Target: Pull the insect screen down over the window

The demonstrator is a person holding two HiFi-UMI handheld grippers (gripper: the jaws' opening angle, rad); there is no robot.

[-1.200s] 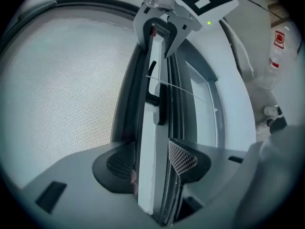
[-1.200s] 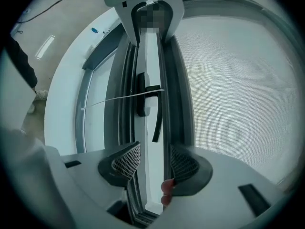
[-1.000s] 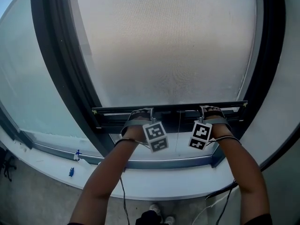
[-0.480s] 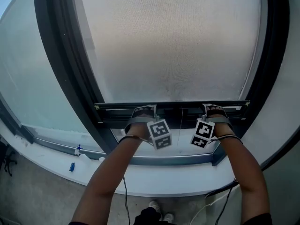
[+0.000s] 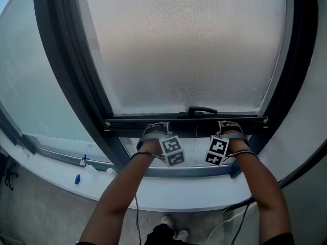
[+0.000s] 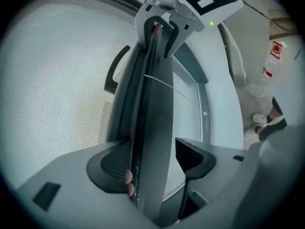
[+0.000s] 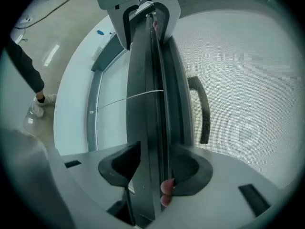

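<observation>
The insect screen (image 5: 189, 50) is pulled almost all the way down. Its gray net covers most of the window. The dark bottom bar (image 5: 127, 125) sits low, near the bottom frame (image 5: 173, 171), but it does not touch it. A thin strip of bare glass (image 5: 194, 154) shows between them. I think that strip is all that is left to cover.

Both tongs are on the bar, one on each side of the little handle (image 5: 202, 110). The right tongs (image 7: 156, 168) pinch the bar. The left tongs (image 6: 153, 159) have just been opening and stand spread wide with the bar between them. One side lies on the bar and the other is just beside it. One more short pull down should finish the job.
</observation>
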